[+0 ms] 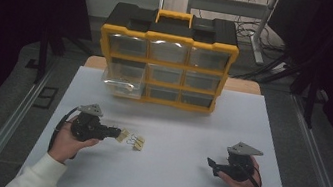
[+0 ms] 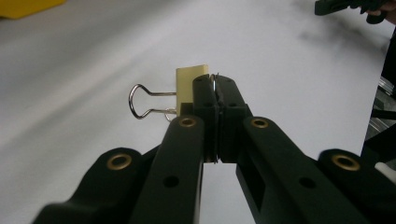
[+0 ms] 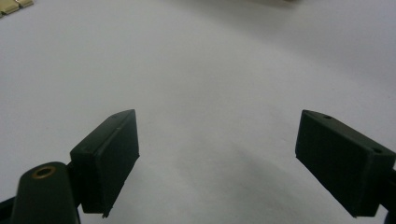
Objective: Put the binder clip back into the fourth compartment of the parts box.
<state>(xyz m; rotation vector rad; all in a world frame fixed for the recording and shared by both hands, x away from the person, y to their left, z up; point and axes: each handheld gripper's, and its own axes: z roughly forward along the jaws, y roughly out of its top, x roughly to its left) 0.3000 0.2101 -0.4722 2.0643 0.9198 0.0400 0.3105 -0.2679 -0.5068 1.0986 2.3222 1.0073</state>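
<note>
A cream binder clip [image 2: 189, 83] with silver wire handles is in my left gripper [image 2: 215, 83], whose black jaws are shut on one of its wire handles. In the high view that left gripper [image 1: 116, 133] lies at the left of the white table top [image 1: 165, 184], with the clip [image 1: 123, 135] at its tip. More cream clips [image 1: 137, 142] lie just to its right. My right gripper [image 1: 210, 162] rests at the right side, and its jaws [image 3: 219, 140] stand wide open over bare table.
A yellow and black drawer organizer [image 1: 171, 37] stands at the back of the table with clear drawers. Its bottom left drawer [image 1: 123, 84] is pulled out. The loose clips [image 3: 14, 5] lie far off in the right gripper view.
</note>
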